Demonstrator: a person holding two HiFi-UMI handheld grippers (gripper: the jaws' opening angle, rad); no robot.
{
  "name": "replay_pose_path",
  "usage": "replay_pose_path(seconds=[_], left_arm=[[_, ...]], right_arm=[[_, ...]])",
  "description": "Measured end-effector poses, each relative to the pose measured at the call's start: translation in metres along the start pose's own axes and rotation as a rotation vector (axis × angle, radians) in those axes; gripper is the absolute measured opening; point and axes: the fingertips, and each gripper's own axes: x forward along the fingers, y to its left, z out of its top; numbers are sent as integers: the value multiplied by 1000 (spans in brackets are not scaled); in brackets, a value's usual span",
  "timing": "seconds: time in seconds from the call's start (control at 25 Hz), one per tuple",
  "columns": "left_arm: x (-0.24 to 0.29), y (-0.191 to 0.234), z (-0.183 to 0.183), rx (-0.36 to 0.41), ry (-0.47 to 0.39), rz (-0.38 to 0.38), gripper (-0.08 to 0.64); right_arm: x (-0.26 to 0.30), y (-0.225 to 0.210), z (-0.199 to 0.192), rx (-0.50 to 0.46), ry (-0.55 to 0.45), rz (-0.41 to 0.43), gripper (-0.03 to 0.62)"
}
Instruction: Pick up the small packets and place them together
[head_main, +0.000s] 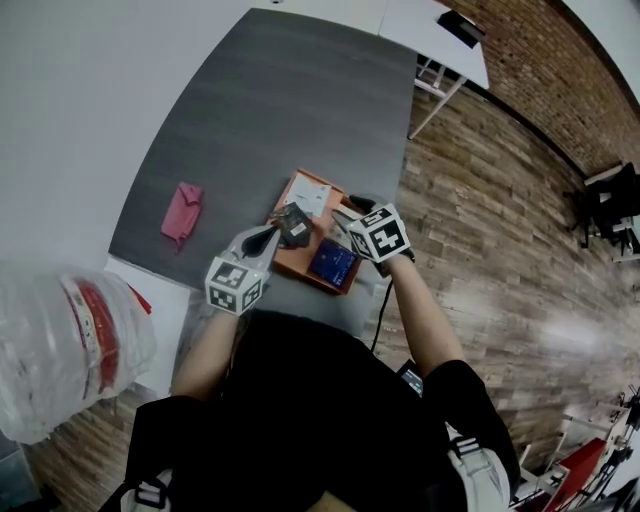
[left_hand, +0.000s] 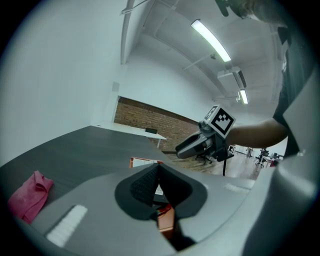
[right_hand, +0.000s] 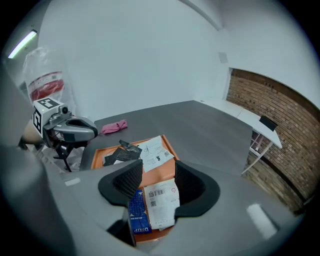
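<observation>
An orange tray (head_main: 288, 262) sits at the near edge of the dark table. On it lie a blue packet (head_main: 333, 262) (right_hand: 139, 212), a white barcoded packet (right_hand: 162, 200), a white labelled packet (head_main: 312, 197) (right_hand: 152, 150) and a dark packet (head_main: 293, 225) (right_hand: 119, 153). My right gripper (head_main: 347, 214) (right_hand: 159, 166) hovers over the tray, tilted down; its jaws stand open above the blue and white packets, nothing between the pads. My left gripper (head_main: 275, 237) (left_hand: 159, 167) (right_hand: 95, 134) points nearly level at the tray's left side, tips together, just short of the dark packet. I see nothing held in it.
A pink cloth (head_main: 182, 212) (left_hand: 30, 195) lies on the table left of the tray. A clear plastic bag with a red label (head_main: 60, 350) stands at the near left. A white desk (head_main: 440, 35) stands beyond the table's far end, over wooden floor.
</observation>
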Motion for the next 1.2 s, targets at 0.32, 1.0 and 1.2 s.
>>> replay_pose_path(seconds=[0.32,1.0,1.2], left_arm=[[13,-16,4,17,3,-41,-2],[25,-53,-2,13,10,-73,-2],[29,-63,4,-5,-18,-77,-2]], right_arm=[[-29,-15,-27,68,-38,-43,181],[-56,-16,-105,161,-21,-14,176],[-66,-18,-113,173,-60,-10,176]])
